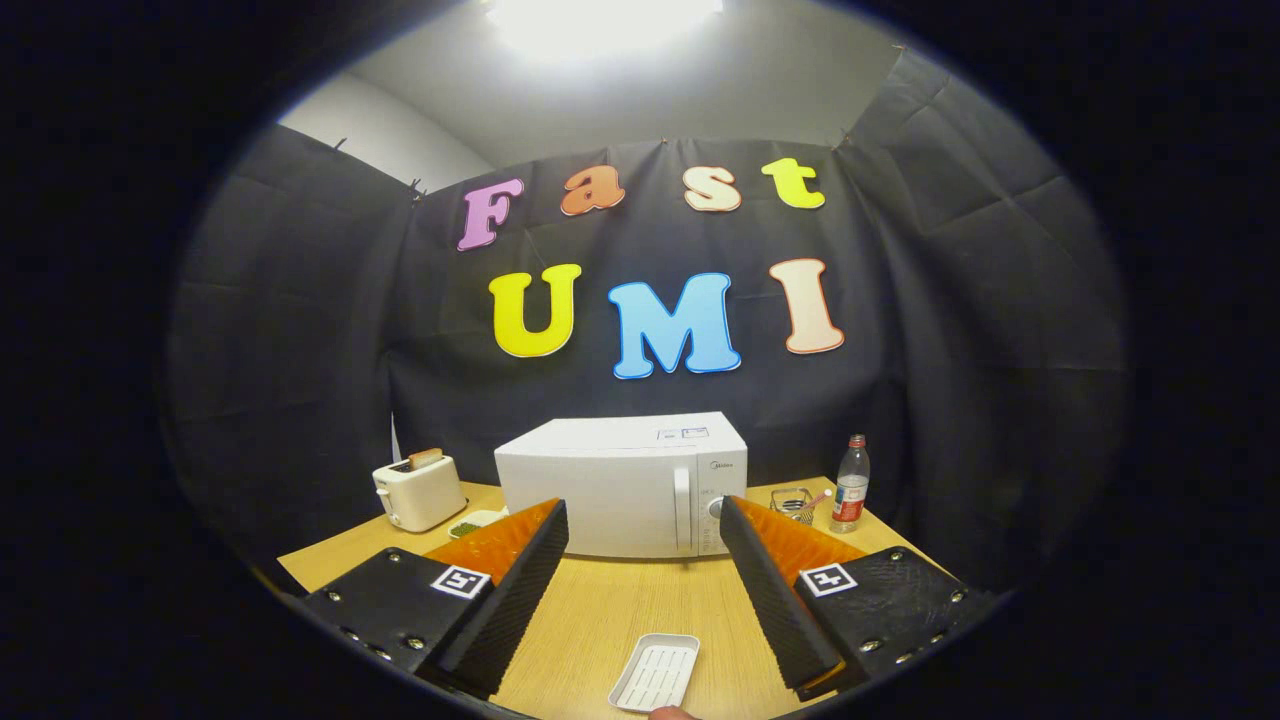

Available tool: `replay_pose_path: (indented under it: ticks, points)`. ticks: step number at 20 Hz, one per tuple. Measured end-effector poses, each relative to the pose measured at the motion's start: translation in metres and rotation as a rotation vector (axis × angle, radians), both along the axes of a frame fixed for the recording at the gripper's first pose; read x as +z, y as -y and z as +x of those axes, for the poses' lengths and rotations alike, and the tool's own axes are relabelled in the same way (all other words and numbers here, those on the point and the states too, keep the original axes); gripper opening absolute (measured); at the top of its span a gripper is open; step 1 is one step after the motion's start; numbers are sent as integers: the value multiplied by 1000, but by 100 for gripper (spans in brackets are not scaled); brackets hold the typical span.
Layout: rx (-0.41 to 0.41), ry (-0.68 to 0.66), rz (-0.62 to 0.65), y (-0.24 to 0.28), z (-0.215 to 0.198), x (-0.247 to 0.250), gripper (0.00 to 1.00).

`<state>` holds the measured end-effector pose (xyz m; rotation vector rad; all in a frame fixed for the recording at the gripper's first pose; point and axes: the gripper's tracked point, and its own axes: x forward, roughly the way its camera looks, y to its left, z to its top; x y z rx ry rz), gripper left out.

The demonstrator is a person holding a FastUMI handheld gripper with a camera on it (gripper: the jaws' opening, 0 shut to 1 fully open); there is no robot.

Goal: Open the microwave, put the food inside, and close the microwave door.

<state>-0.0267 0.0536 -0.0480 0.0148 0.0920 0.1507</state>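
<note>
A white microwave point(620, 485) stands at the back of the wooden table point(600, 610), its door shut, with a vertical handle point(683, 508) and a control panel on its right side. A small white ribbed tray point(655, 672) lies on the table close below, between my fingers; something small shows at its near edge, too cut off to identify. My gripper point(643, 530) is open, held above the table well short of the microwave, with nothing between its fingers. A small dish with green food point(470, 525) sits just left of the microwave, partly hidden by my left finger point(520, 560).
A white toaster point(418, 490) with a slice of bread in it stands at the back left. Right of the microwave are a wire holder point(795, 502) and a plastic bottle point(850, 485) with a red label. Black cloth walls close in the table.
</note>
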Motion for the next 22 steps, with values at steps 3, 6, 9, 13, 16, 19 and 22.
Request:
replay_pose_path:
  ticks: [3, 6, 9, 13, 16, 19, 22]
  points:
    - [2, -10, 1, -1, 3, -3, 97]
    - [9, -21, -8, -5, 5, -5, 97]
    - [16, -15, -12, -8, 5, -3, 97]
    - [22, -8, -15, -13, 7, -1, 97]
    - [22, -12, -17, -16, 8, -2, 97]
    - [24, -13, -19, -20, 9, -4, 97]
    - [27, -6, -16, -24, 7, -1, 97]
